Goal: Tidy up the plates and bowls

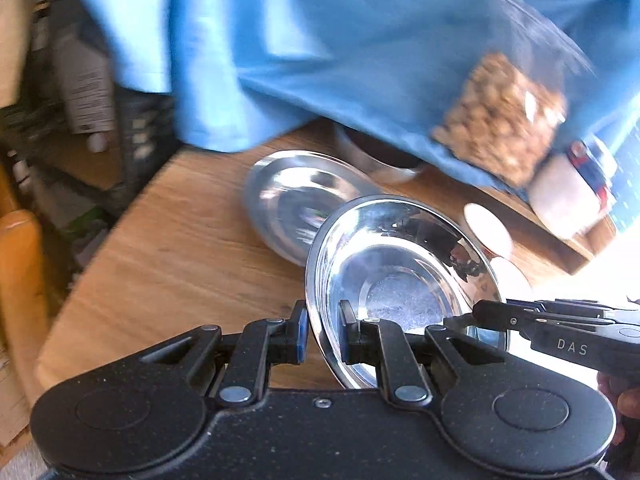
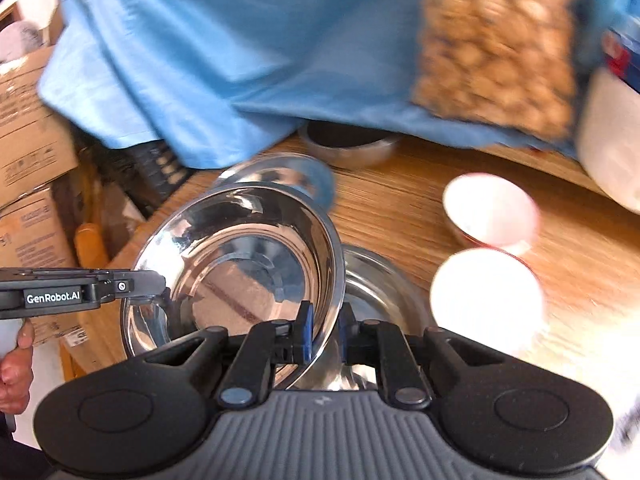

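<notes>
Wooden table blurred; both tools, left and right, pinching one steel bowl.

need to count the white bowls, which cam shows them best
The right wrist view. It shows both white bowls on the wooden table nearly whole: the far white bowl and the near white bowl. In the left wrist view they are partly hidden slivers behind the steel bowl that both grippers hold.

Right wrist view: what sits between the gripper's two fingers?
The rim of the tilted shiny steel bowl is pinched by the right gripper, seen in that view.
</notes>
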